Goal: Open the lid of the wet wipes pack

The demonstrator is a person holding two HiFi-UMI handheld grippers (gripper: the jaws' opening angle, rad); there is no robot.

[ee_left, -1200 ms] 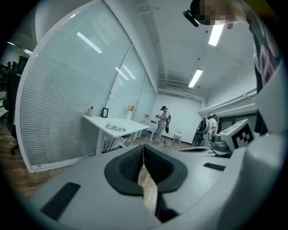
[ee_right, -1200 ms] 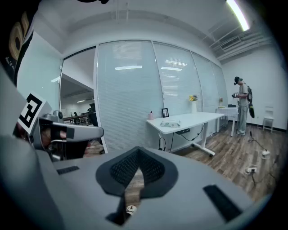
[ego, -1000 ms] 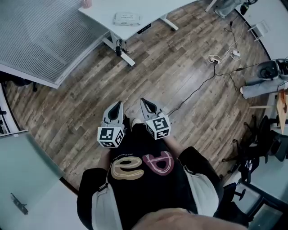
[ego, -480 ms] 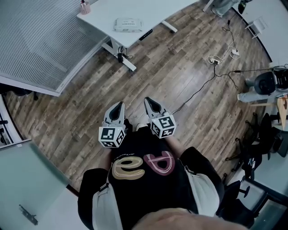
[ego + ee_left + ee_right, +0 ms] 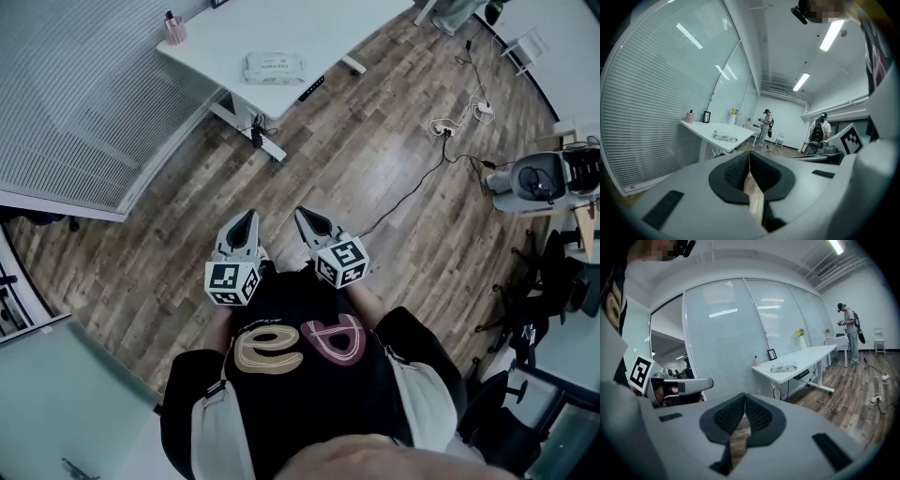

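- Underfoot a wooden floor (image 5: 375,169), a white bench (image 5: 309,28) at its far side
- Jaws together and empty: left hand-held gripper (image 5: 244,221), right hand-held gripper (image 5: 304,217)
- Flat on the bench lies the wet wipes pack (image 5: 273,67), long axis left-right

A white desk (image 5: 323,23) stands at the far left on the wood-plank floor (image 5: 356,159), beside a glass wall with blinds (image 5: 84,103). On it are a pink cup (image 5: 174,30) at the far left corner, a small picture frame (image 5: 772,354) and yellow flowers (image 5: 800,333). A black cable (image 5: 412,186) trails across the floor to the far right, dark office chairs (image 5: 539,300) stand near right, and a person (image 5: 850,333) stands beyond the desk.
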